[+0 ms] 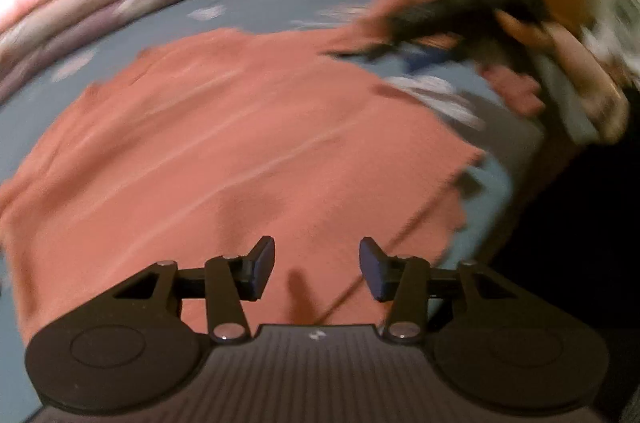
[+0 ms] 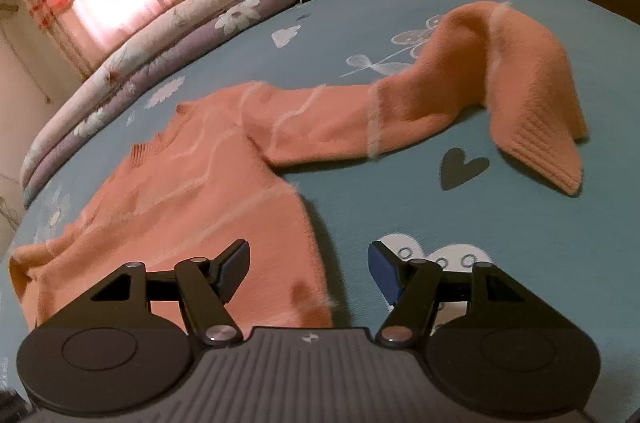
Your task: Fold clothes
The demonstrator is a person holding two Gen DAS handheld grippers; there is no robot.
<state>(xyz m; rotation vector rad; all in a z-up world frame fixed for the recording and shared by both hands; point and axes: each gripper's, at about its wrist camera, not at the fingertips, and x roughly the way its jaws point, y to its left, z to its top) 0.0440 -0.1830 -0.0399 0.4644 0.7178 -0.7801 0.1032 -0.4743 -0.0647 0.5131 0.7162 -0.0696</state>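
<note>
The salmon-pink sweater (image 2: 192,183) is seen spread flat on the bed (image 2: 440,215), its body toward seven o'clock in the right wrist view, one sleeve (image 2: 400,103) thrown out toward two o'clock and humped up before the ribbed cuff (image 2: 548,163) drops back onto the sheet. The right gripper (image 2: 308,275) is held spread over the hem corner, nothing between its pads. The left gripper (image 1: 316,273) is likewise spread and empty above the knit; its view is blurred.

The knit is judged soft, light and floppy, fuzzy enough not to slip, but likely to stretch and sag if lifted by one point. A pinch is best taken at the ribbed cuff or hem edge, where the fabric is firmer. The far sleeve looks the next part to be brought across the body.
</note>
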